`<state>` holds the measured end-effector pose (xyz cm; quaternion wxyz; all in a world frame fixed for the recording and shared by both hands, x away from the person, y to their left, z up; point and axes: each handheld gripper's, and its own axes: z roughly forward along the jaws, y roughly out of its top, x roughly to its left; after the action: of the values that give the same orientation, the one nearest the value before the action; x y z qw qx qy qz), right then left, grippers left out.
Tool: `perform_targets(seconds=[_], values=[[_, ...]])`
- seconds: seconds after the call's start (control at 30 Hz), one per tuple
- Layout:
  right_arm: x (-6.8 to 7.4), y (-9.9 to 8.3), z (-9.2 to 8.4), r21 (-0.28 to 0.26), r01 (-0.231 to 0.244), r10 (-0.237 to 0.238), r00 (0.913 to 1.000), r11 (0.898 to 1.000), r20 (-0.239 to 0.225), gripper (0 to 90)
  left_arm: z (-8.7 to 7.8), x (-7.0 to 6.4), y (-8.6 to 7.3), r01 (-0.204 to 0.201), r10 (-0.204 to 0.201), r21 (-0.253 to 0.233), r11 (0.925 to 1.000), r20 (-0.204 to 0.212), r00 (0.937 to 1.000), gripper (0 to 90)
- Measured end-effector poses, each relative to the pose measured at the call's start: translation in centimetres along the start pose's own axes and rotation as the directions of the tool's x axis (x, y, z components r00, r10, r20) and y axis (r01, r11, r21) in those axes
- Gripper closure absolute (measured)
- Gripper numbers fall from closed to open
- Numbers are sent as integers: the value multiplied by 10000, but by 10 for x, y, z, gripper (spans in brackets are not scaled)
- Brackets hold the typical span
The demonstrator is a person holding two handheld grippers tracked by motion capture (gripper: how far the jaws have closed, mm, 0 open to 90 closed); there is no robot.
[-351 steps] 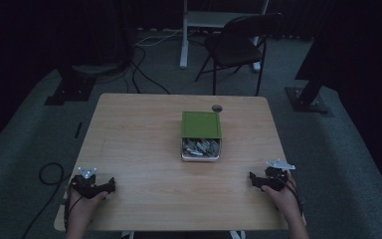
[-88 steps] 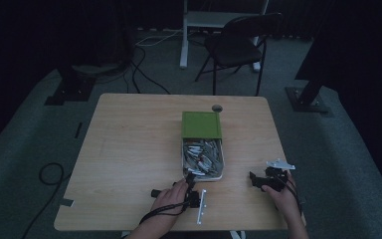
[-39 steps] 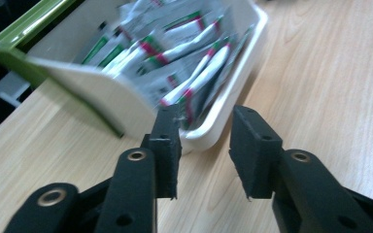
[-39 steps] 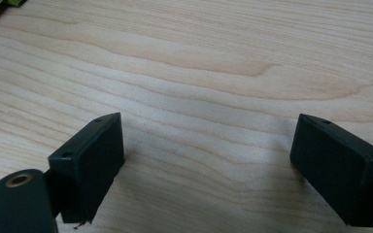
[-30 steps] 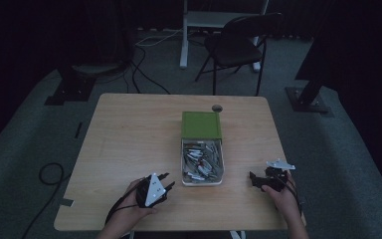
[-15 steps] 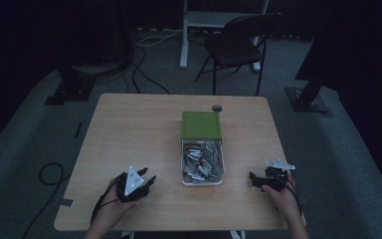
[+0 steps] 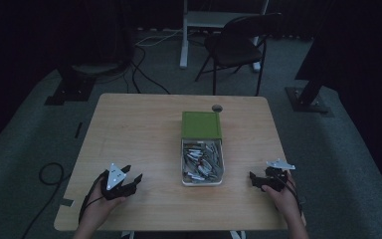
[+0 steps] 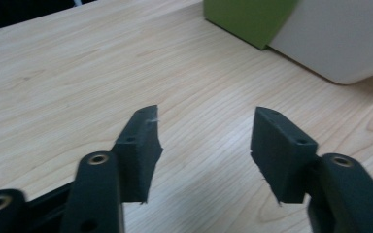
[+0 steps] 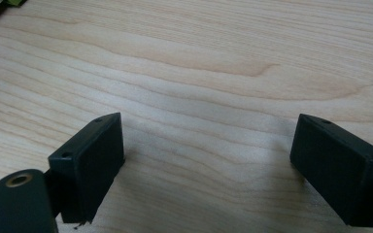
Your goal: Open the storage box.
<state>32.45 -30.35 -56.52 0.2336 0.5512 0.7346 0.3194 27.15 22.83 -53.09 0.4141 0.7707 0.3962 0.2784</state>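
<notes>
- While we hold the left gripper (image 7: 135, 180) low over the bare wood at the lower left of the high view, its jaws have just been opening and now stand partly apart with nothing between them.
- From the left gripper view, we see its 2 black pads (image 8: 141, 145) spread over the table (image 8: 68, 82), with the green lid (image 8: 245, 17) and the pale tray wall (image 8: 340, 43) at the upper right of the frame.
- At the lower right of the high view, our right gripper (image 7: 255, 179) rests by the table edge, jaws wide and empty.
- Between both grippers, just below the frame's centre, the white tray of small metal parts (image 7: 202, 163) sits on the table, touching the green lid (image 7: 201, 125) above it.
</notes>
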Motion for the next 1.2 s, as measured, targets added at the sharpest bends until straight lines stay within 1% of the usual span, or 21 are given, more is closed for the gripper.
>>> perform_targets(seconds=[0.1, 0.17, 0.3, 0.33, 0.4, 0.47, 0.5, 0.53, 0.57, 0.6, 0.63, 0.7, 0.73, 0.8, 0.87, 0.9, 0.93, 1.0, 1.03, 1.17, 1.2], values=[[0, 0, 0, -4, 2, -2, 10000, 10000, -3, 118, -2, 6, -2, 366, -367, -68, 9993, -121, 9993, 393], [0, 0, 0, 2, 2, -2, 10000, 10000, 4, 117, -3, 11, -3, 694, -696, -106, 9975, -174, 9974, 336], [0, 0, 0, 3, 2, -2, 10000, 10000, 3, 117, -5, 19, -6, 965, -967, -66, 9953, -421, 9944, 265], [0, 0, 0, 2, 3, -3, 10000, 10000, 3, 117, -5, 20, -7, 1099, -1101, -81, 9939, -472, 9928, 228], [0, 0, 0, 1, 2, -2, 10000, 10000, 3, 117, -5, 24, -8, 1195, -1188, 67, 9928, -659, 9907, 163], [0, 0, 0, -1, 1, -1, 10000, 10000, 2, 117, -6, 26, -10, 1318, -1300, 154, 9912, -850, 9879, 148], [0, 0, 0, 3, 3, -3, 10000, 10000, 2, 117, -6, 29, -11, 1515, -1484, 271, 9881, -931, 9845, 130], [0, 0, 0, -1, 1, -1, 10000, 10000, 0, 117, -7, 30, -12, 1631, -1592, 343, 9860, -962, 9826, 100], [0, 0, 0, 2, 0, 0, 10000, 10000, 1, 117, -7, 32, -13, 1769, -1722, 390, 9834, -1024, 9797, 100], [0, 0, 0, 4, 1, -1, 10000, 10000, 3, 117, -7, 33, -14, 1802, -1742, 478, 9825, -1090, 9787, 100], [0, 0, 0, 1, 0, 0, 10000, 10000, -1, 117, -7, 35, -16, 1773, -1675, 720, 9815, -1253, 9779, 90], [0, 0, 0, 3, 2, -2, 10000, 10000, 4, 117, -7, 38, -19, 1940, -1792, 859, 9772, -1556, 9714, 25], [0, 0, 0, -3, 0, 0, 10000, 10000, -2, 117, -8, 39, -20, 1921, -1737, 1033, 9759, -1646, 9709, 23], [0, 0, 0, 3, 3, -3, 10000, 10000, 3, 117, -8, 41, -22, 2020, -1780, 1194, 9721, -1860, 9663, 23], [0, 0, 0, 2, 4, -4, 10000, 10000, 3, 117, -9, 44, -25, 2158, -1851, 1328, 9674, -2108, 9598, 23], [0, 0, 0, 3, 4, -4, 10000, 10000, 4, 118, -9, 45, -26, 2279, -1947, 1362, 9641, -2213, 9556, 23], [0, 0, 0, 2, 2, -2, 10000, 10000, 2, 117, -10, 46, -26, 2378, -2023, 1419, 9609, -2267, 9527, 23], [0, 0, 0, 3, 2, -2, 10000, 10000, 4, 117, -10, 48, -28, 2418, -1989, 1590, 9572, -2454, 9488, 23], [0, 0, 0, 3, 3, -3, 10000, 10000, 5, 117, -10, 49, -28, 2548, -2084, 1599, 9537, -2595, 9430, 23], [0, 0, 0, -1, 2, -2, 10000, 10000, 2, 117, -12, 53, -32, 2831, -2214, 1832, 9414, -2972, 9288, 23], [0, 0, 0, 3, 3, -3, 10000, 10000, 3, 117, -12, 54, -33, 2853, -2197, 1908, 9392, -3045, 9268, 23]])
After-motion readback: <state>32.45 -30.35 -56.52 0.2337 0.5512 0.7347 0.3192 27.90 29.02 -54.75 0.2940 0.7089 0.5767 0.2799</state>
